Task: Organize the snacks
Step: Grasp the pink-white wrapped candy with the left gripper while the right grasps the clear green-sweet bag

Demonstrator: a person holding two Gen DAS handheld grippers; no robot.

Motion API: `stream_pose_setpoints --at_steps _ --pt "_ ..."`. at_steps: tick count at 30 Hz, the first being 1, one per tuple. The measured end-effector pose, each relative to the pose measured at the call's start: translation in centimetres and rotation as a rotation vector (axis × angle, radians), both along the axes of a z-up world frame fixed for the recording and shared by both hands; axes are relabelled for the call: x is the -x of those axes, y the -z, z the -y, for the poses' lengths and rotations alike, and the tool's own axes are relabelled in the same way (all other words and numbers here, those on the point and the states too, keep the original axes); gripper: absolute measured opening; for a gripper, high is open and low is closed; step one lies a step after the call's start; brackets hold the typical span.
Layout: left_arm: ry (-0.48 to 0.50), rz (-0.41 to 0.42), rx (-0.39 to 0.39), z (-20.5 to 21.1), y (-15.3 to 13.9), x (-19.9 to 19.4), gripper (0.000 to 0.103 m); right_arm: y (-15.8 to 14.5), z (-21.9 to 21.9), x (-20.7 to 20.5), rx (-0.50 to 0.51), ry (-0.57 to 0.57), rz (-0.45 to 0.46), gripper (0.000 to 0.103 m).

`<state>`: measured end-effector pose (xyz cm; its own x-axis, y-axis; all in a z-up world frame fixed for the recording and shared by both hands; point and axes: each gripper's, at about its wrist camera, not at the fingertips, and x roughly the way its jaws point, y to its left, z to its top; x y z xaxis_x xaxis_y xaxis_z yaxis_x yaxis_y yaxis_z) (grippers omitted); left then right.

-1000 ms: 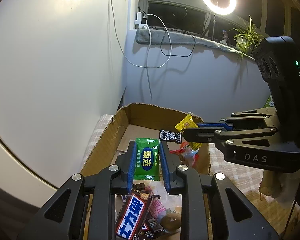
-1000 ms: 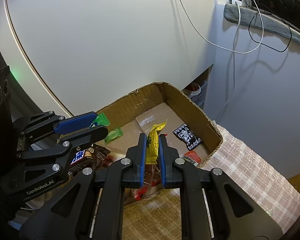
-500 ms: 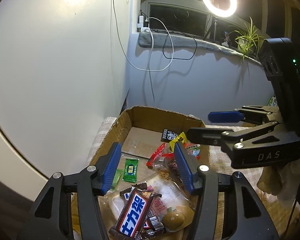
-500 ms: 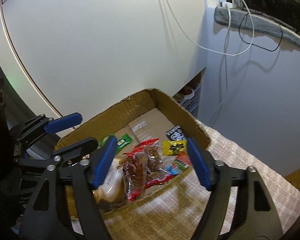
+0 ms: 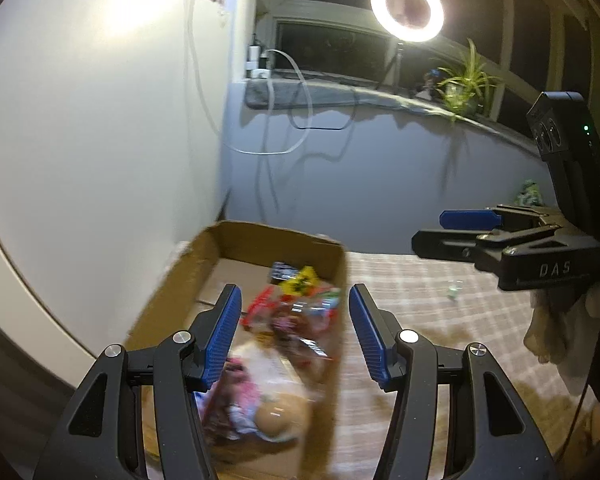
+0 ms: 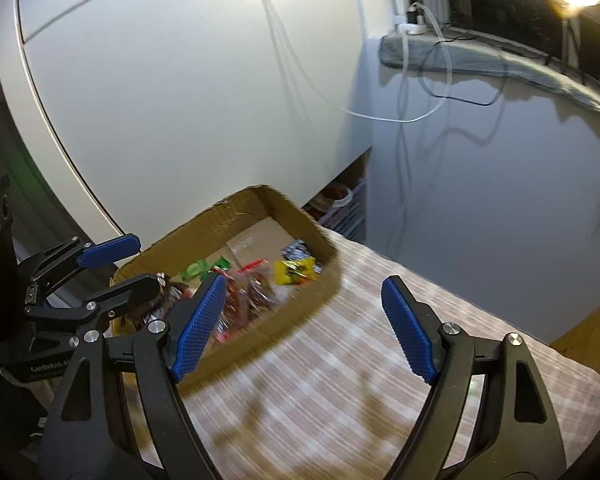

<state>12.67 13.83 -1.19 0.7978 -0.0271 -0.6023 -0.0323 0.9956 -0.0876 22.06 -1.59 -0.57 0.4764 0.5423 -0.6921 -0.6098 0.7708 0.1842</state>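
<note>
Left claw (image 5: 296, 332) released, blue pads spread wide, nothing between them; it hangs above the cardboard box (image 5: 172, 280). Right claw (image 6: 306, 328) also released and bare, over the checked cloth (image 6: 340, 380) on the surface, just beside the box's right wall. Snacks lie piled inside the box: yellow packet (image 6: 294, 271), green packet (image 6: 198, 269), red wrappers (image 5: 260, 304). Left-wrist view blurred.
</note>
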Motion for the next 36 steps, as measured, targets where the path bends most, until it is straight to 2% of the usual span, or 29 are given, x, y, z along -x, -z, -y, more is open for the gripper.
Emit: stream_pose_setpoints --at_steps 7,15,19,24,26,32,36 --pt "0.094 -0.019 0.027 4.9 0.5 0.3 0.056 -0.4 7.0 1.3 0.046 0.064 0.024 0.083" --pt "0.23 -0.091 0.063 11.9 2.8 0.4 0.056 2.0 13.3 0.0 0.056 0.115 -0.06 0.083" --pt "0.279 -0.136 0.095 14.3 4.4 0.5 0.056 3.6 14.3 -0.7 0.073 0.102 -0.082 0.083" --pt "0.321 -0.2 0.09 17.2 6.8 -0.1 0.052 6.2 14.0 -1.6 0.084 0.063 -0.091 0.083" --pt "0.329 -0.219 0.064 18.3 7.6 -0.6 0.052 7.0 13.9 -1.9 0.08 0.042 -0.087 0.083" --pt "0.346 -0.257 0.003 20.6 9.6 -1.1 0.039 9.6 13.3 -3.0 0.102 0.011 -0.086 0.083" --pt "0.363 -0.261 -0.065 21.8 10.4 -1.3 0.037 10.9 13.0 -3.5 0.117 0.004 -0.087 0.082"
